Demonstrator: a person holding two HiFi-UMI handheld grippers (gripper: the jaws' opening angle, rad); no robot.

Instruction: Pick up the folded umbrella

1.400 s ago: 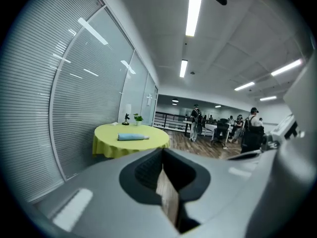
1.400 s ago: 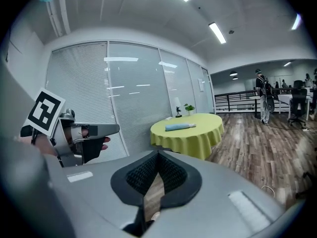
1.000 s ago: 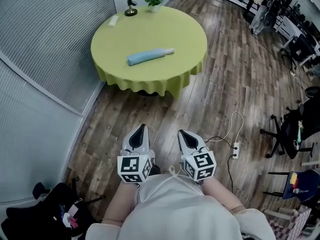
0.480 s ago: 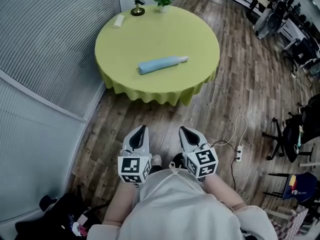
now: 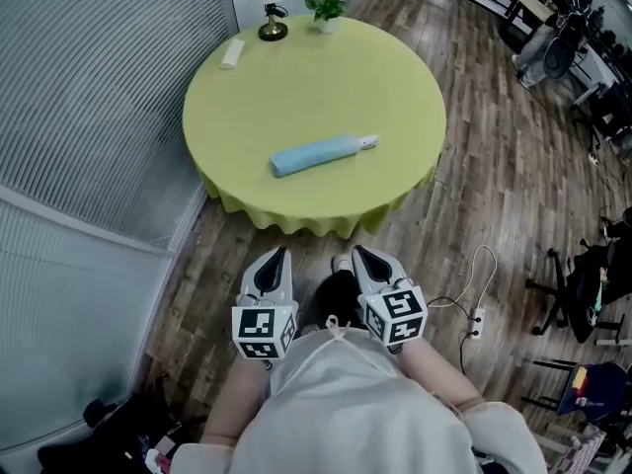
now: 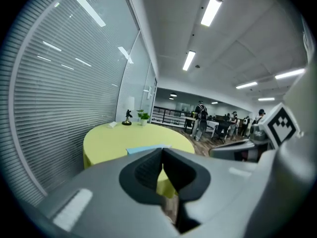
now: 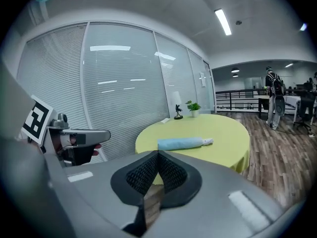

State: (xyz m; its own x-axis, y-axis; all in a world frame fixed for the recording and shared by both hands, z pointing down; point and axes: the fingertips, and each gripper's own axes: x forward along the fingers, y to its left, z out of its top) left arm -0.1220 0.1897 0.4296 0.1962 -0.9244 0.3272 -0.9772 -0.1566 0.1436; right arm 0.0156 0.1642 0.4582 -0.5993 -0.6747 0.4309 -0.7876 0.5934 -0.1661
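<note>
While the folded umbrella lies flat on the near half of the round yellow table, pale blue with its white tip turned rightward in the head view, no contact with it is made. The left gripper and the right gripper are held side by side, low before the person and over the wood floor, well short of the table edge. Both are aimed at the table, presumably so the umbrella is kept in sight. Both pairs of jaws are clenched on nothing. Stage judged: approach; jaws must be parted before any grasp.
</note>
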